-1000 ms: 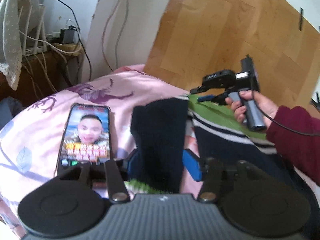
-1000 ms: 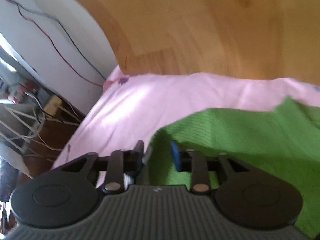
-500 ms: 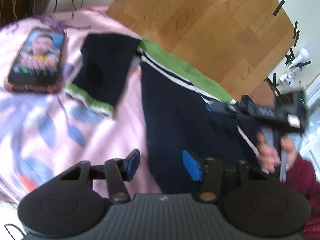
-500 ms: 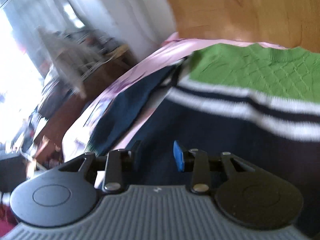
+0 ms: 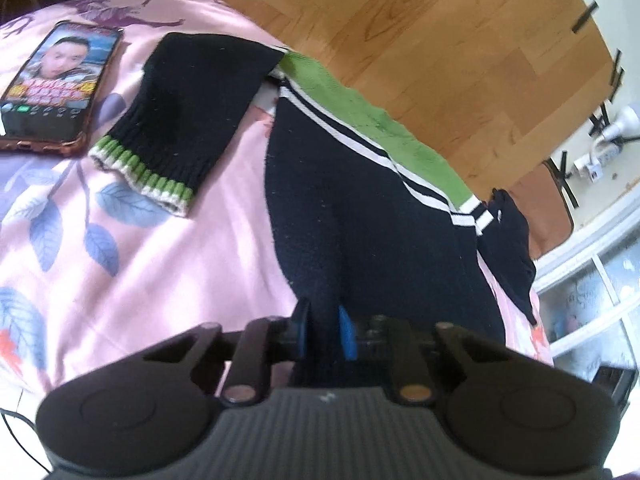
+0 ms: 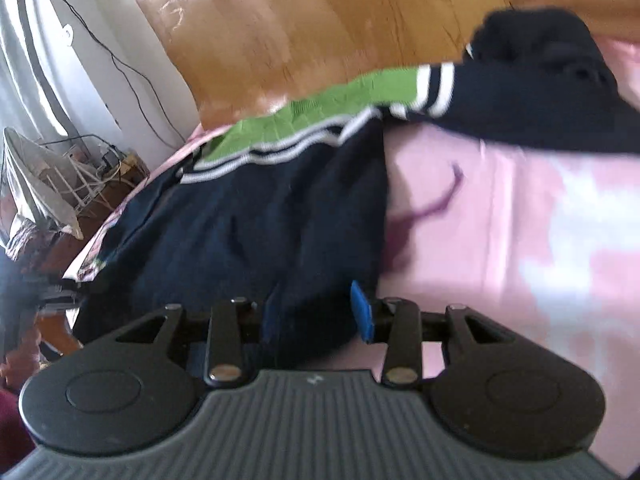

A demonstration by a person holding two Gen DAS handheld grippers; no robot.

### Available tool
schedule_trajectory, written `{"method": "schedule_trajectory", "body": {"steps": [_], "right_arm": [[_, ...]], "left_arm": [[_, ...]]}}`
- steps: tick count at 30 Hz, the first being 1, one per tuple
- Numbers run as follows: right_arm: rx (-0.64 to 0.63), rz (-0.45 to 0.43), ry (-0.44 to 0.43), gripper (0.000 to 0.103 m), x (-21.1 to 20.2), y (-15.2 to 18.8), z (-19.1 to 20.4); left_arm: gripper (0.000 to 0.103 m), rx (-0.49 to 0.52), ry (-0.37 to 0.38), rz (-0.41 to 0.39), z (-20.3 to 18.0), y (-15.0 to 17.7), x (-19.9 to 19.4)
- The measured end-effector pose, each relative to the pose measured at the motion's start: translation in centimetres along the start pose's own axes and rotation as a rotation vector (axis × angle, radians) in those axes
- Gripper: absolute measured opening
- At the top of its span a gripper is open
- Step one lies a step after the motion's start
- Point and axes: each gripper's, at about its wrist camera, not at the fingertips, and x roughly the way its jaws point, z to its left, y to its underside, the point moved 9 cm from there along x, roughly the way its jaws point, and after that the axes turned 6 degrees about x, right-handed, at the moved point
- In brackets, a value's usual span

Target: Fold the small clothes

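A navy knit sweater [image 5: 360,208] with a green yoke and white stripes lies flat on the pink bedsheet [image 5: 160,260]. Its left sleeve [image 5: 188,108], with a green and white cuff, is spread out to the side. My left gripper [image 5: 323,330] is at the near hem, jaws closing, with the navy fabric pinched between the blue pads. In the right wrist view, the sweater [image 6: 248,216] fills the middle and its other sleeve [image 6: 540,92] is bunched at the upper right. My right gripper [image 6: 316,316] is over the near right hem corner, jaws opening, fabric lying loose between them.
A phone [image 5: 56,84] with a lit screen lies on the sheet left of the sleeve. A wooden headboard [image 5: 420,48] stands behind the sweater. A low shelf with cables [image 6: 80,168] stands off the bed's left side. Bare sheet [image 6: 520,240] stretches to the right.
My left gripper sank from the sleeve to the hem and closed on it. My right gripper swept from the green collar down to the hem's right corner and left the left view.
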Motion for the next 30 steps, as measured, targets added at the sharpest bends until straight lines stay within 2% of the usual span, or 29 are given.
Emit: {"method": "schedule_trajectory", "body": {"steps": [3,4,6,7,9,10,13,15,17,19,21,22,23,24,25,27,30], "right_arm": [[-0.043,-0.035,-0.013,0.041,0.0,0.6,0.9],[-0.046,-0.030,-0.032,0.033,0.0,0.7,1.3],[-0.064,-0.006,-0.110,0.028,-0.5,0.2,2.0],[-0.077,-0.015,-0.147,0.028,-1.0,-0.1,2.4],[-0.092,-0.061,-0.181,0.032,-2.9,-1.5,2.2],[-0.089,-0.077,-0.165,0.039,-3.1,-1.9,1.7],[-0.024,-0.077,-0.095,0.043,-2.6,-2.3,-1.2],[0.044,-0.052,-0.097,0.049,-2.0,-1.6,-2.8],[0.114,-0.036,-0.139,0.055,-1.8,-0.8,-3.3],[0.129,-0.051,-0.182,0.060,-1.9,-0.7,-2.7],[0.137,-0.030,-0.235,0.058,-1.3,-0.2,-1.3],[0.136,-0.013,-0.265,0.050,-0.9,0.3,-0.9],[0.124,-0.001,-0.278,0.040,-0.5,0.7,-0.3],[0.114,0.028,-0.282,0.024,0.0,1.3,0.6],[0.120,0.048,-0.282,0.018,0.1,1.7,1.0],[0.149,0.071,-0.287,0.014,-0.4,1.8,1.7],[0.097,0.028,-0.293,0.013,-3.9,-0.2,3.6]], "left_arm": [[0.012,-0.003,-0.029,-0.021,0.4,-0.5,-1.1],[0.012,-0.002,-0.042,-0.038,0.6,-0.9,-1.7],[0.011,0.000,-0.077,-0.086,1.1,-1.9,-3.3],[0.007,0.002,-0.109,-0.111,1.6,-2.4,-4.2],[0.007,-0.015,-0.136,-0.124,2.4,-2.9,-5.0],[0.004,-0.034,-0.130,-0.122,2.8,-2.9,-5.1],[0.006,-0.055,-0.148,-0.112,3.3,-2.5,-4.8],[0.019,-0.082,-0.113,-0.089,3.4,-1.9,-4.4],[0.056,-0.083,-0.071,-0.076,2.9,-1.5,-4.0],[0.060,-0.047,-0.055,-0.068,2.2,-1.3,-3.5],[0.056,-0.017,-0.063,-0.031,1.7,-0.7,-2.6],[0.044,-0.004,-0.075,-0.007,1.5,-0.4,-1.8],[0.025,0.013,-0.095,0.002,1.4,-0.2,-1.4],[0.018,0.029,-0.109,0.014,1.4,-0.1,-1.1],[0.014,0.029,-0.098,0.026,1.3,0.0,-1.0],[0.012,0.017,-0.076,0.030,1.1,-0.2,-1.4],[0.012,0.051,-0.034,0.023,-0.2,-0.8,-3.2]]}}
